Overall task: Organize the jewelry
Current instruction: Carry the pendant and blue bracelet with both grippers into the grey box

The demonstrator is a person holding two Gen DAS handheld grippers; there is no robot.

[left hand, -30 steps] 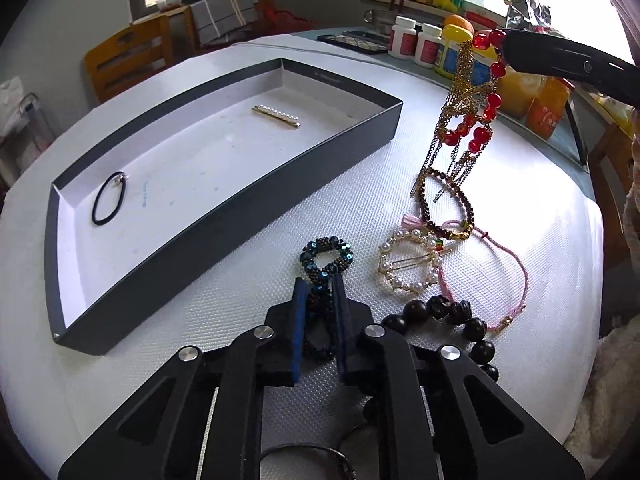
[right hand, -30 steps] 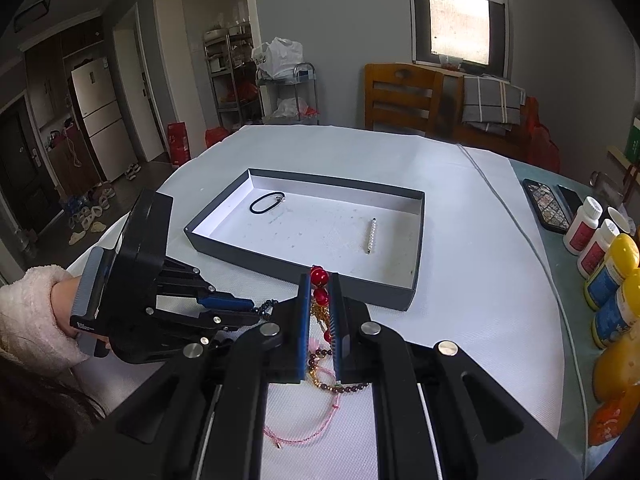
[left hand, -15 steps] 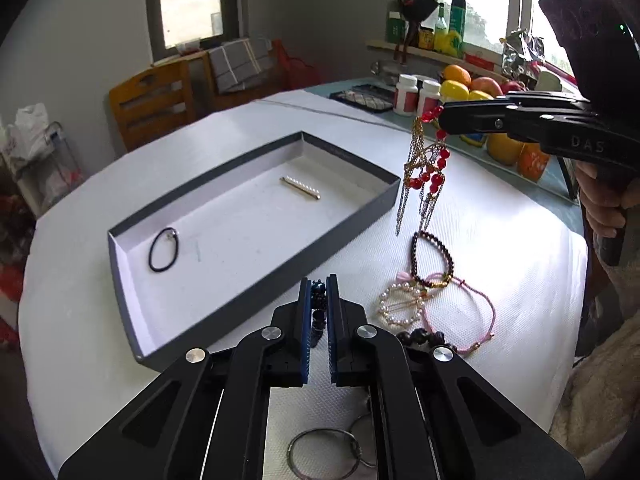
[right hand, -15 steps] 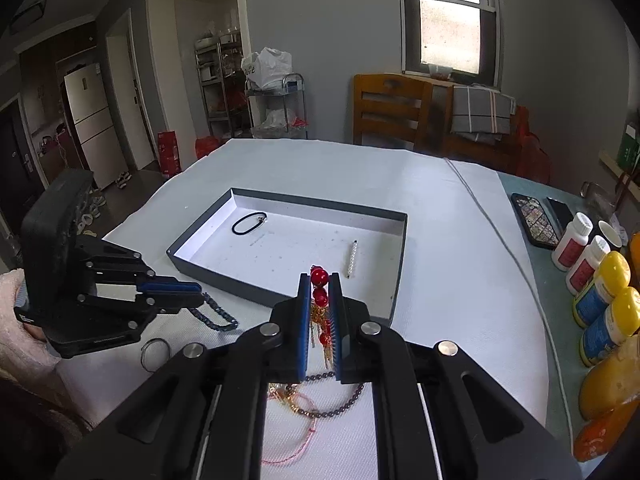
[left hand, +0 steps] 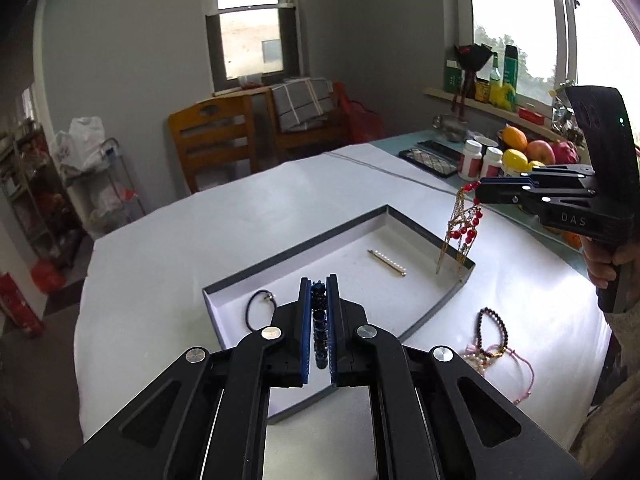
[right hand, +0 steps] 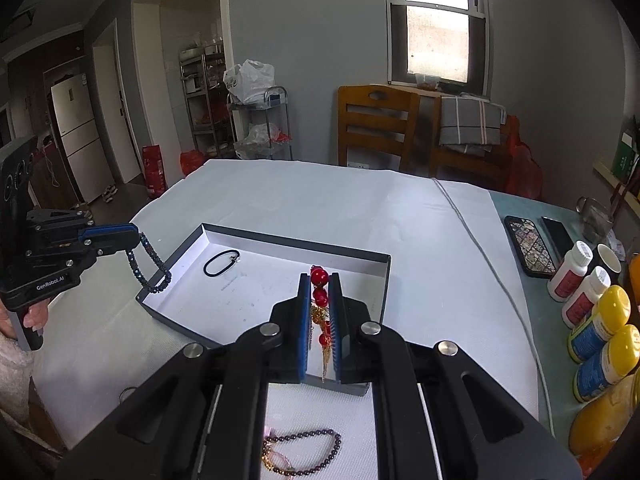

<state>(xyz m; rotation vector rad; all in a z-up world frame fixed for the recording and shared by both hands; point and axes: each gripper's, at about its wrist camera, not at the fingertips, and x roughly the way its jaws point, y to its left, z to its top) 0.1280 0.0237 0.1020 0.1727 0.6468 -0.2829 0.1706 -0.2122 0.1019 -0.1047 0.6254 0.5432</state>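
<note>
Transfer underway: we grip the dark bead bracelet (right hand: 149, 265) in the left gripper (left hand: 319, 280) and the red-bead necklace (left hand: 460, 227) in the right gripper (right hand: 320, 276), both hanging over the box (right hand: 362, 258) below; next we lower and release.

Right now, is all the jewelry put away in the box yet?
Not yet. Done: the black hair tie and pearl clip already lie in the gray box. In hand: the left hand-held gripper grips a dark blue bead bracelet, and the right hand-held gripper grips the red bead necklace, both dangling over the box. Left: the dark bead bracelet and pink cord bracelet on the table.
</note>
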